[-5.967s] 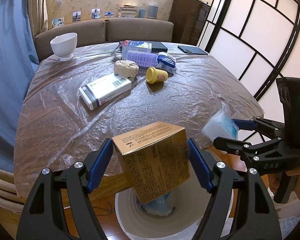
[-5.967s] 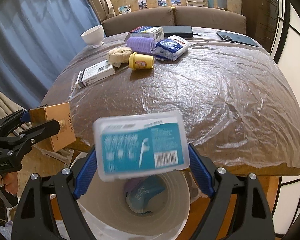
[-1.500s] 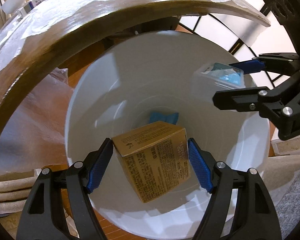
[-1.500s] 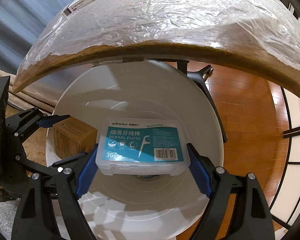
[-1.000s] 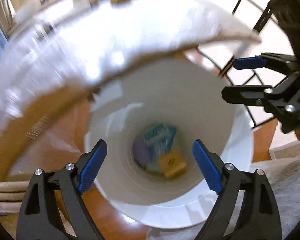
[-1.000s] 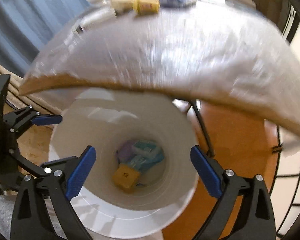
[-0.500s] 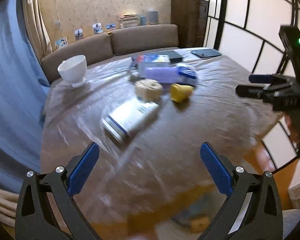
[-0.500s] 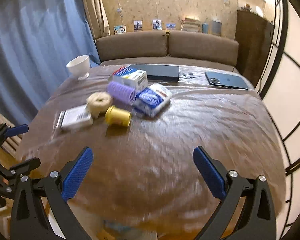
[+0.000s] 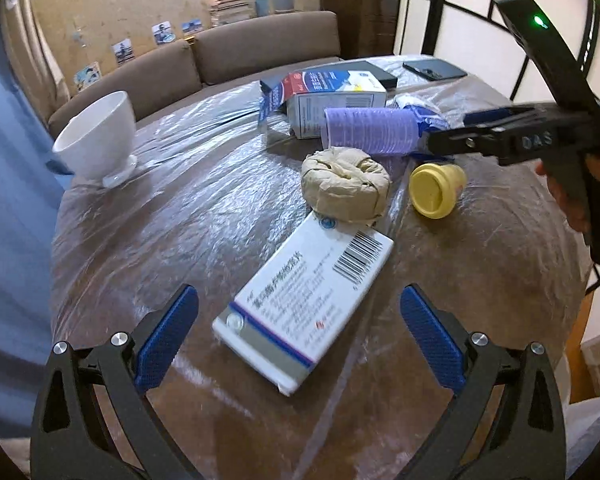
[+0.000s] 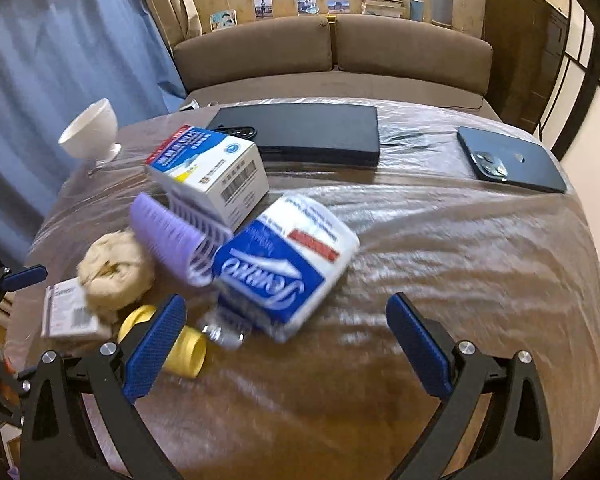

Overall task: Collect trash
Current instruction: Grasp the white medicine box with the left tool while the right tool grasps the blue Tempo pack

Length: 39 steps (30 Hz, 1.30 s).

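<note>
Both grippers hang over the table (image 9: 148,216) with jaws wide apart, holding nothing. The left gripper (image 9: 298,336) faces a white box (image 9: 304,304); the right gripper (image 10: 286,340) faces a tissue pack (image 10: 284,268), yellow cup (image 10: 186,346) at nine o'clock.

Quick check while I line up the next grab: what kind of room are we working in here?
Most likely a home living room: a brown sofa behind the plastic-covered table, photos and stacked books along the wall ledge.

On the table (image 9: 148,216), the flat box (image 9: 306,308) lies nearest, the paper wad (image 9: 345,184) behind it, the cup (image 9: 436,190) to the right.
</note>
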Each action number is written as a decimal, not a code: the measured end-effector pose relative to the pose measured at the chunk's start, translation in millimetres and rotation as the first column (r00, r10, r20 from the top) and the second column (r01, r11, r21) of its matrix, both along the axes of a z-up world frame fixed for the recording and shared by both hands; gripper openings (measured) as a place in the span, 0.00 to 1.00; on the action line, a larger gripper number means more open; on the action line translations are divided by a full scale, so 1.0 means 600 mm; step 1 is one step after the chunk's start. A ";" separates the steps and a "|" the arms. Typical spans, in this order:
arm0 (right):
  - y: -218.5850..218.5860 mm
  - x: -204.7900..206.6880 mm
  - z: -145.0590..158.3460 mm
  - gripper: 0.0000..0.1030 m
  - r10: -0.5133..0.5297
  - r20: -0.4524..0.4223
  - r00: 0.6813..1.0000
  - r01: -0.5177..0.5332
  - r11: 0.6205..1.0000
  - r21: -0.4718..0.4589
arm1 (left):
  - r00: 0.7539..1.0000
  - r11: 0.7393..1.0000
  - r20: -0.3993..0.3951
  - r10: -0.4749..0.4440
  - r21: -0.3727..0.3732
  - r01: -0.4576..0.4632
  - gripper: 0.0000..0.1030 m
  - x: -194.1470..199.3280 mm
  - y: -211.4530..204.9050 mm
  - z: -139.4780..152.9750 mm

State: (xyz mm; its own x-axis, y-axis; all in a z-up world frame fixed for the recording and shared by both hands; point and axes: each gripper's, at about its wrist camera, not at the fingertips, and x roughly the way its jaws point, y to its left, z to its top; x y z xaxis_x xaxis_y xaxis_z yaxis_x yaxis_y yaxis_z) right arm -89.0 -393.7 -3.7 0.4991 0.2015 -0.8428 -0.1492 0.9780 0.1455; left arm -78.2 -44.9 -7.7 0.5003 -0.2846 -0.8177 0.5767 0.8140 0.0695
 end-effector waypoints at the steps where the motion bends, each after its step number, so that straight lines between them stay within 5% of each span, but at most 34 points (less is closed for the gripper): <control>1: 0.002 0.008 -0.005 0.96 0.002 -0.006 1.000 -0.002 1.000 -0.006 | 1.000 1.000 -0.002 -0.006 0.005 0.006 0.98 0.004 -0.002 -0.003; 8: 0.021 0.021 -0.014 0.94 0.049 0.020 0.999 -0.047 0.996 -0.078 | 0.997 0.998 -0.051 -0.050 -0.027 0.049 0.94 0.016 -0.005 -0.016; 14: 0.034 0.002 -0.011 0.68 0.119 0.065 0.991 -0.110 0.987 -0.121 | 0.996 0.995 -0.038 -0.086 -0.044 0.084 0.65 0.011 -0.008 -0.001; 16: 0.033 0.000 -0.008 0.57 0.124 0.069 0.990 -0.115 0.986 -0.118 | 0.995 0.995 -0.044 -0.094 -0.050 0.091 0.60 0.009 -0.009 0.001; 22: 0.014 -0.011 0.002 0.47 0.096 0.077 0.992 -0.092 0.995 -0.045 | 0.994 0.993 -0.045 -0.101 -0.066 0.098 0.55 -0.016 -0.014 0.007; 36: -0.011 -0.049 0.019 0.40 0.057 0.076 0.995 -0.061 0.997 0.051 | 0.998 0.991 -0.061 -0.018 -0.136 0.010 0.54 -0.063 0.005 0.022; 39: -0.009 -0.057 0.016 0.54 0.047 0.068 0.997 -0.048 0.999 0.015 | 0.998 0.991 -0.064 -0.013 -0.134 0.004 0.54 -0.070 0.006 0.019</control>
State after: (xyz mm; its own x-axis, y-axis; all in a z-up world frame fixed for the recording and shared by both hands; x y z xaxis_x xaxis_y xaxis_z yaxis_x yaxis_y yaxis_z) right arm -123.3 -399.1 5.7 0.5443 0.2402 -0.8038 -0.2054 0.9671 0.1500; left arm -120.0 -41.2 3.8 0.4452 -0.3974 -0.8024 0.5832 0.8087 -0.0770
